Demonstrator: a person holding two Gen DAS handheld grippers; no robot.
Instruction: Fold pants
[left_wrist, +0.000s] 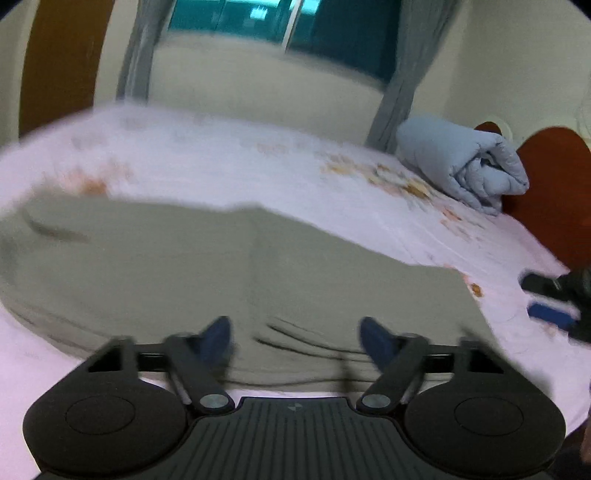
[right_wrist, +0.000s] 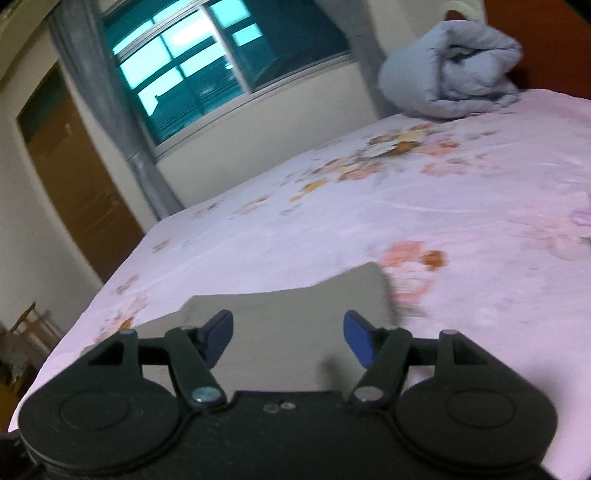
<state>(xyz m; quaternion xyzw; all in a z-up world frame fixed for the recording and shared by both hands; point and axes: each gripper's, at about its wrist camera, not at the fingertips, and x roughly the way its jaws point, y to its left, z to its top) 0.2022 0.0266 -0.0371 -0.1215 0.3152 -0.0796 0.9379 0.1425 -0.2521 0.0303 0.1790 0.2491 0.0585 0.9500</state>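
Pants (left_wrist: 221, 273), grey-green, are seen flat on the pink bedsheet (left_wrist: 258, 166), filling the lower left and centre of frame. Left gripper (left_wrist: 295, 338) and right gripper (right_wrist: 288, 338) are parted, nothing clamped. Between folds, judged; fabric edges must next be pinched.

Curtained window (right_wrist: 207, 70) behind floral bed (right_wrist: 369, 221)
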